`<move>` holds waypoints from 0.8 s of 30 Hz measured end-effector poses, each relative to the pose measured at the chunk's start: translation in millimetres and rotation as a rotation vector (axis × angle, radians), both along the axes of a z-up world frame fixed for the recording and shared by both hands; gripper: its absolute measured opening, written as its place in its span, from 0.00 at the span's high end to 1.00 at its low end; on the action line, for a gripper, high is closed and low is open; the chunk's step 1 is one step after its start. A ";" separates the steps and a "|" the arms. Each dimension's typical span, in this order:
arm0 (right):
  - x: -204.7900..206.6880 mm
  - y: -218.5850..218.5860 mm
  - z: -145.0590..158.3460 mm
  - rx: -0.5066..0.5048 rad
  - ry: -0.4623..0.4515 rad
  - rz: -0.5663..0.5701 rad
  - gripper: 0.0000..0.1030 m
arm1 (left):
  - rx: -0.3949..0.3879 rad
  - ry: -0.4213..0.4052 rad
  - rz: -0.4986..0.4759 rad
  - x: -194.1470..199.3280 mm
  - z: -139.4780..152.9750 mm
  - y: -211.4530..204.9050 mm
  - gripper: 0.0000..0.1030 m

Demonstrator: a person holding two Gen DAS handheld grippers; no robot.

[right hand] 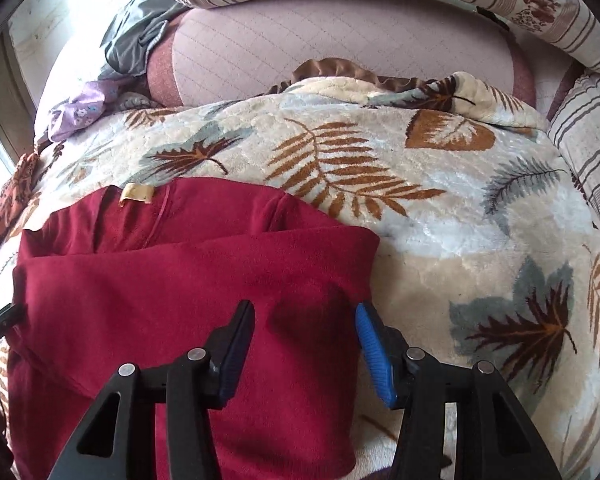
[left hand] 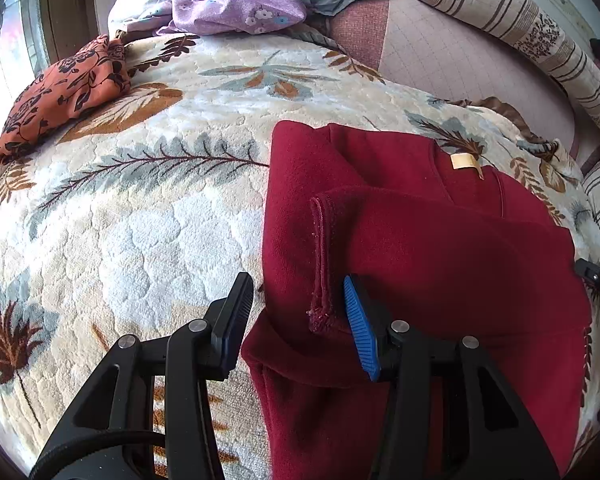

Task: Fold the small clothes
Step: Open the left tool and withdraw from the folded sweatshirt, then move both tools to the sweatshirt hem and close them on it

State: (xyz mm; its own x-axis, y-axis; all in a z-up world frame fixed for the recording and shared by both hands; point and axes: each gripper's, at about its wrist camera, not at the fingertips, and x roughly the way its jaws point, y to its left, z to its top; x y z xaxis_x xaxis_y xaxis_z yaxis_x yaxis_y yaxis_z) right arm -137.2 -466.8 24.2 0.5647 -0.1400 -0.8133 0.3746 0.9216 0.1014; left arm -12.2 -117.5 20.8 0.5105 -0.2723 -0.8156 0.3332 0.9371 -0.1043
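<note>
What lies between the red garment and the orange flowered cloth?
Only bare leaf-patterned blanket lies between the red garment and the orange flowered cloth, as the left wrist view shows.

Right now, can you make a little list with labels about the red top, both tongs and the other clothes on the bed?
red top: red top lies partly folded on the leaf blanket
tag: tan label near the neckline
left tongs: left tongs open, sleeve cuff between, not pinched
right tongs: right tongs open above the top
other clothes: orange flowered cloth, purple flowered cloth
</note>
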 end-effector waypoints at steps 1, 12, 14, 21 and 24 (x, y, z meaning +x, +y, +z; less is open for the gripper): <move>-6.2 3.9 5.2 0.007 -0.010 0.011 0.52 | 0.000 0.000 0.000 0.1 0.0 -0.1 0.55; -35.8 15.7 -23.9 0.027 0.057 0.014 0.50 | 0.005 -0.005 0.001 -12.3 4.7 2.1 0.55; -40.6 12.2 -21.5 0.050 0.051 -0.006 0.50 | 0.010 -0.011 -0.004 -17.1 8.1 4.0 0.55; -67.8 19.0 2.2 0.078 0.012 -0.008 0.48 | -0.004 0.000 -0.007 -39.0 18.7 19.2 0.55; -79.3 25.8 8.1 0.092 -0.004 0.012 0.36 | 0.003 0.005 -0.013 -51.2 18.6 24.5 0.55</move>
